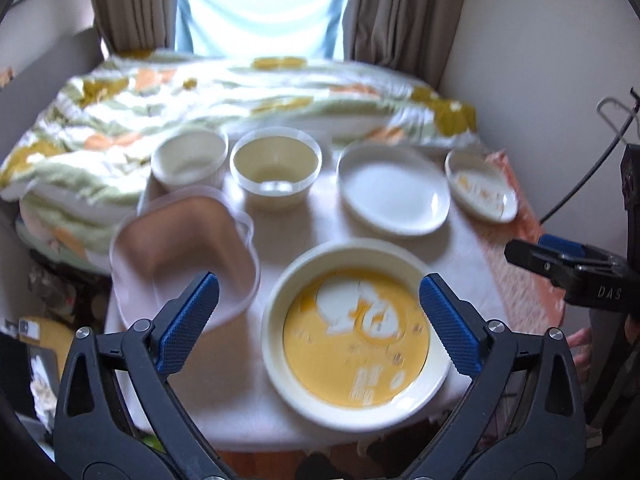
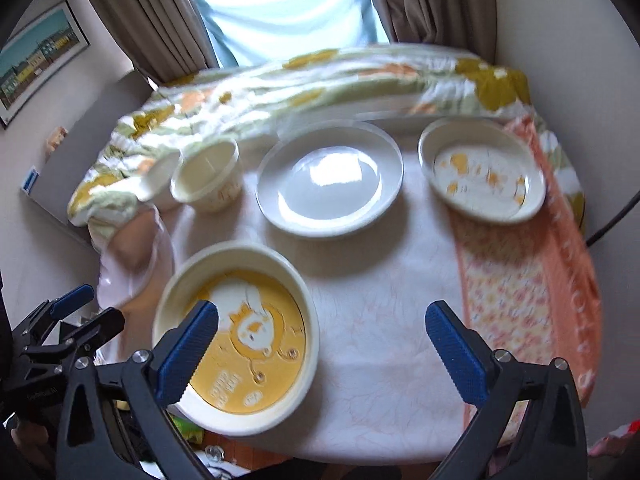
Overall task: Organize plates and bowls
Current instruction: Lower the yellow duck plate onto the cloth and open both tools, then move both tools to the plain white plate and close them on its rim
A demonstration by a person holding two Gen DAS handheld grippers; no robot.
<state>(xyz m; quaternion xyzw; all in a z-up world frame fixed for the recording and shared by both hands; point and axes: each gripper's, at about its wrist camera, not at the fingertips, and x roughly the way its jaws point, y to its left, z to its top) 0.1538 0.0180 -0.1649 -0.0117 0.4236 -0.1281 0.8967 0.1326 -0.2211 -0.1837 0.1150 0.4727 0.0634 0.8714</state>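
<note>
A cream dish with a yellow cartoon bottom (image 1: 356, 332) (image 2: 240, 336) sits at the near edge of the round white table (image 1: 464, 264) (image 2: 380, 300). Behind it stand a white ramekin (image 1: 190, 160) (image 2: 158, 180), a cream cup-shaped bowl (image 1: 276, 170) (image 2: 208, 176), a plain white plate (image 1: 394, 190) (image 2: 328, 176) and a small plate with orange marks (image 1: 482, 186) (image 2: 480, 170). My left gripper (image 1: 319, 284) (image 2: 100, 304) hangs open above the yellow dish, holding nothing. Over the bare table right of that dish, my right gripper (image 2: 322, 312) (image 1: 532, 248) is open and empty too.
A clear plastic container (image 1: 184, 248) (image 2: 136, 252) rests at the table's left edge. An orange patterned towel (image 2: 520, 280) (image 1: 516, 240) drapes the right side. Flowered bedding (image 1: 160, 92) (image 2: 280, 80) lies behind the table, under a curtained window. Walls close in on both sides.
</note>
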